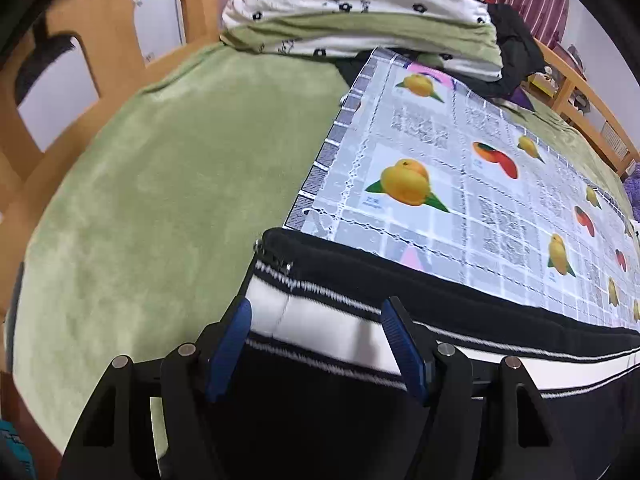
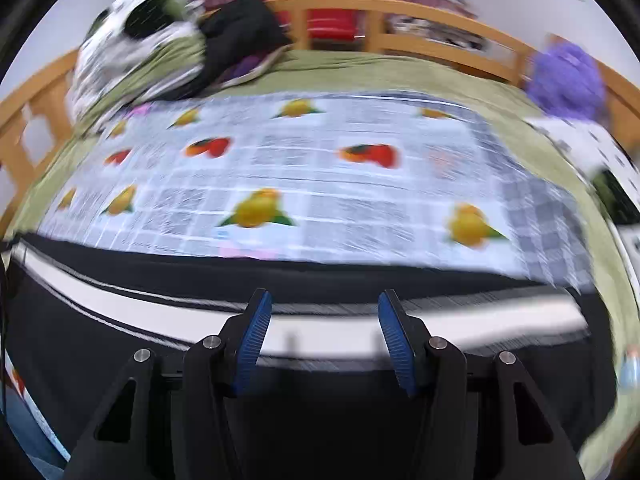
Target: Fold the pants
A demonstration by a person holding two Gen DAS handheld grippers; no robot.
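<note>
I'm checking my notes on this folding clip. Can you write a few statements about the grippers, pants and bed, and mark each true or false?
1. Both the left gripper and the right gripper are open. True.
2. The pants are plain red. False: black with white stripes.
3. The fruit-print cloth lies on the green blanket. True.
4. The bed frame is metal. False: it looks wooden.

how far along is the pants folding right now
Early stage. Done: the black pants with white stripes lie stretched lengthwise along the near edge of the fruit-print cloth. In hand: nothing; the left gripper and right gripper are open over the pants. Left: no completed fold is visible yet.
</note>
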